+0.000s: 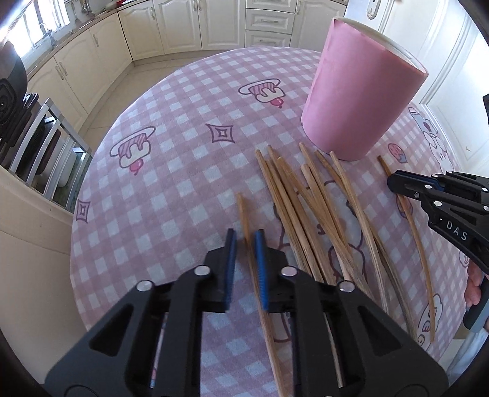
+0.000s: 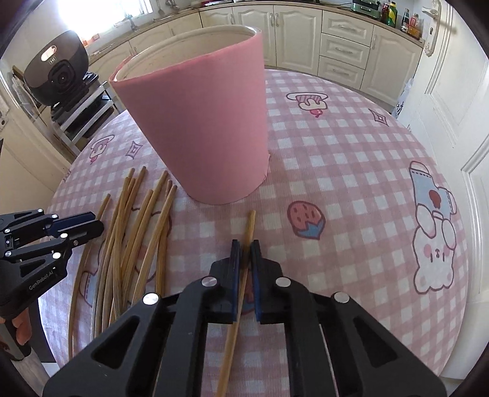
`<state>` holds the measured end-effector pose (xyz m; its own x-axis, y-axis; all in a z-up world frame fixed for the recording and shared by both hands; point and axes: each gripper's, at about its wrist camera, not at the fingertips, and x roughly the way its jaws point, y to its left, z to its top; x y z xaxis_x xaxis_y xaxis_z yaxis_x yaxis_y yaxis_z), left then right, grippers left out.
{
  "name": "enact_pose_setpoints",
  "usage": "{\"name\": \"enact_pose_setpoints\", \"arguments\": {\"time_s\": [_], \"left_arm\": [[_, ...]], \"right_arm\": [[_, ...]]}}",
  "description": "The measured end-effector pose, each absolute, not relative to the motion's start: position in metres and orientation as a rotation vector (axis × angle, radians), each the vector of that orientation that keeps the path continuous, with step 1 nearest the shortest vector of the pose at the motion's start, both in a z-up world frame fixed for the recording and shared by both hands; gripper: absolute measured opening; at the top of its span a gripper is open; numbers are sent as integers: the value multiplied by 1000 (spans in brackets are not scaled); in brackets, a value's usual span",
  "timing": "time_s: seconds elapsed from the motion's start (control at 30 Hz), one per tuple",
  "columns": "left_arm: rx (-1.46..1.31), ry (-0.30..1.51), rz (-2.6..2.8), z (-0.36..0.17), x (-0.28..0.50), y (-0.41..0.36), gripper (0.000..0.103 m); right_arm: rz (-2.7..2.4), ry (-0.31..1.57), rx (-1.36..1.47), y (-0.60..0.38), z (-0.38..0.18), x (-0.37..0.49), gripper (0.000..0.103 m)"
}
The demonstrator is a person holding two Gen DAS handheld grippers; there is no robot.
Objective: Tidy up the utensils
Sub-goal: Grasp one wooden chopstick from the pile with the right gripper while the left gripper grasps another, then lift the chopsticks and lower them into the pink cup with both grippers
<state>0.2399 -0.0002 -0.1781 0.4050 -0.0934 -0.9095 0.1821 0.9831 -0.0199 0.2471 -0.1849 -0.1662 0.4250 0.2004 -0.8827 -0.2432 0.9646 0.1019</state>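
The left gripper (image 1: 244,241) is pinched shut on one wooden chopstick (image 1: 243,213). The right gripper (image 2: 244,253) pinches another chopstick (image 2: 249,226). The pink cup (image 2: 195,128) stands near, ready to hold them. More chopsticks (image 1: 305,213) lie between.

We see bright daylight flooding from a blown-out window (image 2: 101,9) at upper left, soft shadows on the tabletop (image 1: 171,183), strong fisheye bending with dark corners, and slight blur.

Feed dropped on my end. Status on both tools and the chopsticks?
Left tool shut on one chopstick. Right tool shut on another. Rest of the pile on the table. Pink cup upright, path clear.
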Motion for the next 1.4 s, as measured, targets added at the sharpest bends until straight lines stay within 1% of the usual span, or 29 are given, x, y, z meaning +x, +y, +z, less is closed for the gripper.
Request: {"name": "enact_pose_setpoints", "arguments": {"time_s": [0.17, 0.4, 0.6, 0.83, 1.0, 1.13, 1.4], "left_arm": [[47, 1126, -178, -168, 241, 6, 6], [7, 971, -214, -106, 211, 10, 6], [-13, 841, -251, -53, 186, 4, 6], [-28, 731, -294, -11, 166, -8, 6], [-37, 659, -303, 19, 163, -20, 6], [-25, 588, -295, 42, 170, -31, 6], [-13, 510, -281, 71, 195, -47, 5]], "right_arm": [[330, 1084, 48, -196, -156, 251, 4], [419, 946, 88, -201, -95, 221, 4], [445, 836, 21, -196, -43, 194, 4], [452, 747, 11, -197, -12, 182, 4], [436, 674, 6, -199, 9, 178, 4], [398, 565, -14, -198, 31, 176, 4], [333, 392, -52, -191, 64, 195, 4]]}}
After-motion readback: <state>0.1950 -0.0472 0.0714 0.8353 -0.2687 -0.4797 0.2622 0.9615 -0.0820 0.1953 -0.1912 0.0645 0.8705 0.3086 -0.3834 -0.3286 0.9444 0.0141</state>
